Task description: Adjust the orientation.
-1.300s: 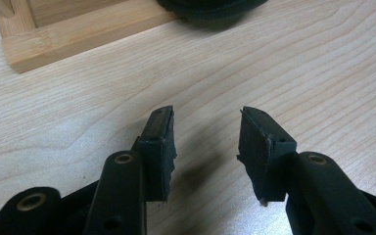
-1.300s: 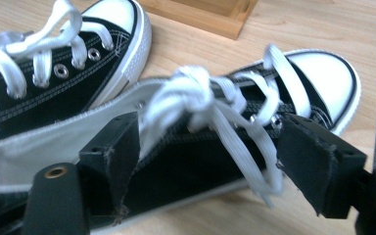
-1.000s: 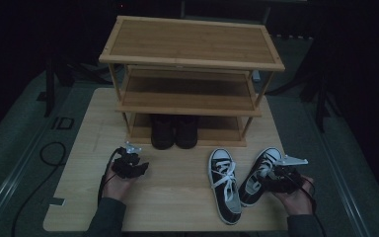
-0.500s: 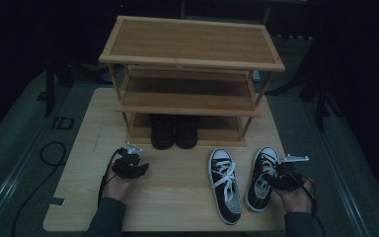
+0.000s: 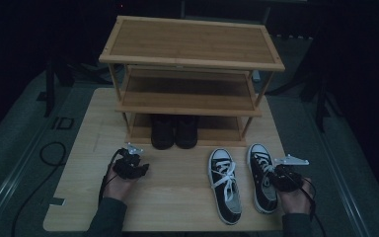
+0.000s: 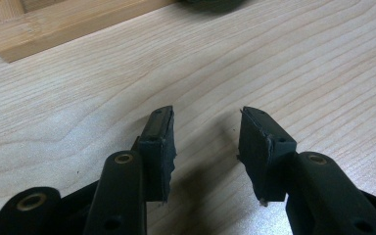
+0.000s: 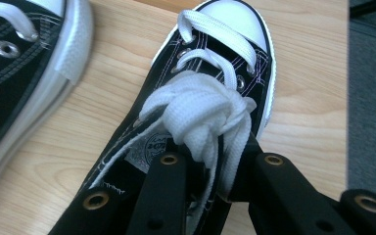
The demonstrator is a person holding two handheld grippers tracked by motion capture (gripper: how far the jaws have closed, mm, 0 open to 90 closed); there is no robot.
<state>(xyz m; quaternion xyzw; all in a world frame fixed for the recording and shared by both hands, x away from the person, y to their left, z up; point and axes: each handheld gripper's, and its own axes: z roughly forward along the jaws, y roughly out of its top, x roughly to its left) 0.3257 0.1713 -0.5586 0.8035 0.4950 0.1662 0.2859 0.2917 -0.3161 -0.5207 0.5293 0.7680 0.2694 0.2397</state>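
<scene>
Two black canvas sneakers with white laces and toe caps lie on the wooden table in front of a three-tier wooden shoe rack. My right gripper is shut on the right sneaker, its jaws pinching the shoe's side wall beside the bunched laces. The left sneaker lies next to it, toe toward the rack. My left gripper hovers open just above bare table at the left, with nothing between its fingers.
A pair of dark boots stands on the rack's bottom shelf. The rack's base lies close ahead of the left gripper. A black cable loops on the grey floor to the table's left. The table's right edge runs just beyond the right sneaker.
The right gripper has turned the right sneaker from a slant to lie parallel with the left sneaker, toe toward the rack. The left gripper has barely moved.
</scene>
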